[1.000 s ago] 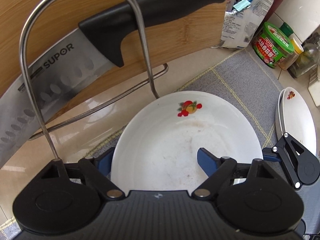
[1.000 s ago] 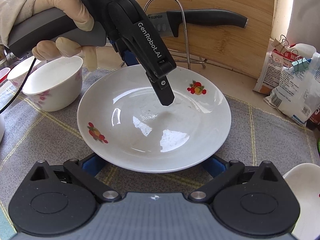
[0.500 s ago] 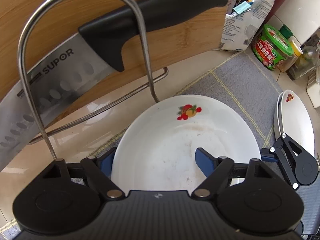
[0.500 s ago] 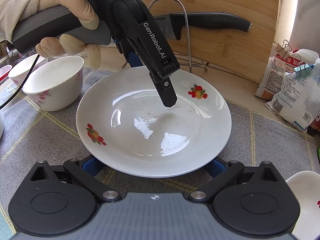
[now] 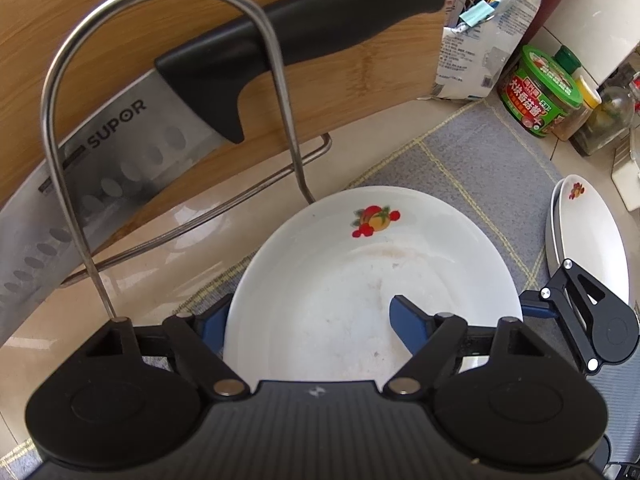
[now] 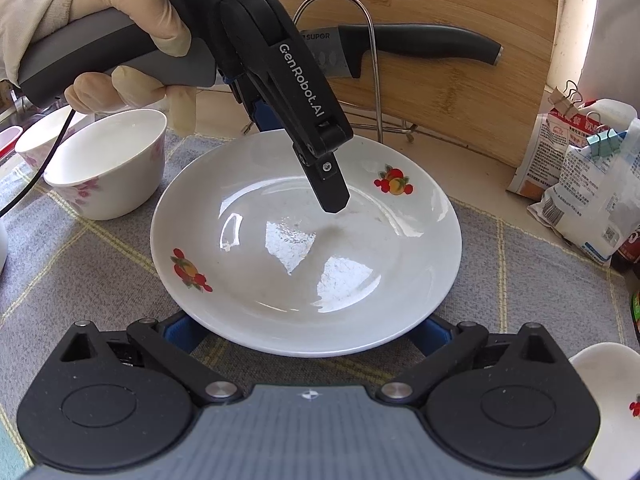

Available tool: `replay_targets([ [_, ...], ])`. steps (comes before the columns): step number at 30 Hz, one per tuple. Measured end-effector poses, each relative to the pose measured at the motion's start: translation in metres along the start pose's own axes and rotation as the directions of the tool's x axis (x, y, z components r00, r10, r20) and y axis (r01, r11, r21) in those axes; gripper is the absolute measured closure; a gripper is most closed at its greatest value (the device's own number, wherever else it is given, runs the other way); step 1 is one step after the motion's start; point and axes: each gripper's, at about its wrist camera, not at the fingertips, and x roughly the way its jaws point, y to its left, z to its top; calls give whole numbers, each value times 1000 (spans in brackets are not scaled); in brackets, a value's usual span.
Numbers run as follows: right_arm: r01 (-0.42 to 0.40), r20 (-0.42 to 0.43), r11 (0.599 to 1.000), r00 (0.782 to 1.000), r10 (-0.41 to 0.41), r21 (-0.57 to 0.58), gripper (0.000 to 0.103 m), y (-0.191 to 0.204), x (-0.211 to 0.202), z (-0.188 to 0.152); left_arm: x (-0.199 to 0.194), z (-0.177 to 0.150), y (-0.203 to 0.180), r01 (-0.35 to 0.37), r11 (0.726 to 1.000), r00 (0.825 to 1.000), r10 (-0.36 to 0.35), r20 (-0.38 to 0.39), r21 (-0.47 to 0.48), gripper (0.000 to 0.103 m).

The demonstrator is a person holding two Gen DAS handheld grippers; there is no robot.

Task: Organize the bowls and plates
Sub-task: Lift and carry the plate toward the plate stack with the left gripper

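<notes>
A grey checked mat (image 6: 520,280) covers a pale kitchen counter (image 5: 168,240), with a wooden cutting board (image 6: 460,72) leaning upright at the back, and a wire rack (image 5: 160,120) in front of it holding a big knife (image 5: 200,92). In the middle of the mat lies a white plate (image 6: 304,248) with fruit pictures on its rim, empty apart from faint smears. The left gripper (image 5: 308,320), held in a gloved hand (image 6: 132,40), straddles the plate's far rim, one finger (image 6: 330,188) over the inside and the other behind the edge; its jaws have just been closing around the rim, but whether the pads press it I cannot tell. The right gripper (image 6: 304,328) stands spread at the near rim, its blue tips beside and under the edge. An empty white bowl (image 6: 108,160) sits to the left, another stack of plates (image 5: 588,236) to the right. Clipped bags (image 6: 592,184) and a green-lidded jar (image 5: 540,92) stand behind.
</notes>
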Motion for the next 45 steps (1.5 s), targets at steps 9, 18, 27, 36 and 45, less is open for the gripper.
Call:
replay_targets([
  [9,-3,-2,1000,1000,3,-11,0,1,-4,0,-3,-3,-2,2,1000,1000,-2,-1,1,22],
  [18,-10,-12,1000,1000,10,-12,0,-1,-11,1,-9,-8,-8,12,1000,1000,-12,-1,1,22],
  [27,-5,-14,1000,1000,5,-22,0,0,-24,3,-22,-13,-20,6,1000,1000,-6,11,9,22],
  [36,-7,-2,1000,1000,7,-15,0,-1,-40,4,-34,-16,-32,4,1000,1000,-5,23,14,22],
  [45,3,5,1000,1000,-3,-17,0,3,-58,-5,-43,-20,-50,2,999,1000,-3,26,34,22],
])
